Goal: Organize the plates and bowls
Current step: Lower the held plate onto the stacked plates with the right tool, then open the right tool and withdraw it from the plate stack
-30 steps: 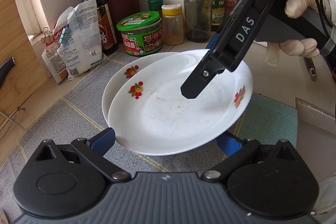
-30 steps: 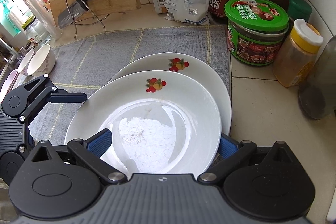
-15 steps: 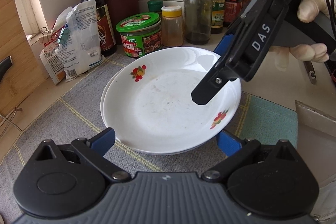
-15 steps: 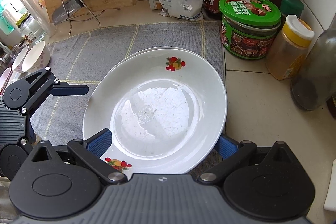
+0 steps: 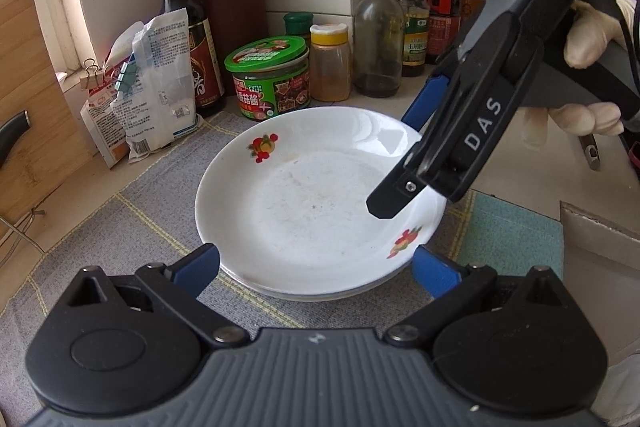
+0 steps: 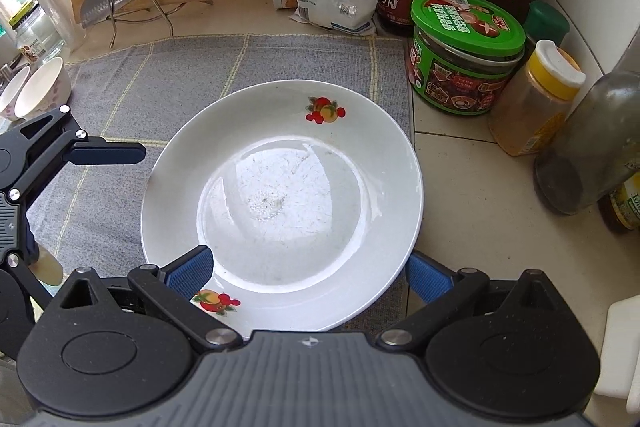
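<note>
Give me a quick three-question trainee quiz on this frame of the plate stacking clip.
1. True or false: the top plate lies apart from the lower plate on the grey mat.
2. What colour is the lid of the sauce jar beside the plates? A red, B green, C blue.
3. Fill in: the left gripper and the right gripper both have their jaws ___.

Key: 1 false, it sits stacked on it; 2 B; 3 open.

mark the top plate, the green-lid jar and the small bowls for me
top plate (image 6: 280, 203), right wrist view, on the flat centre of the plate.
green-lid jar (image 6: 468, 23), right wrist view, on the green lid.
small bowls (image 6: 42, 87), right wrist view, on the inside of the nearer bowl at the left edge.
</note>
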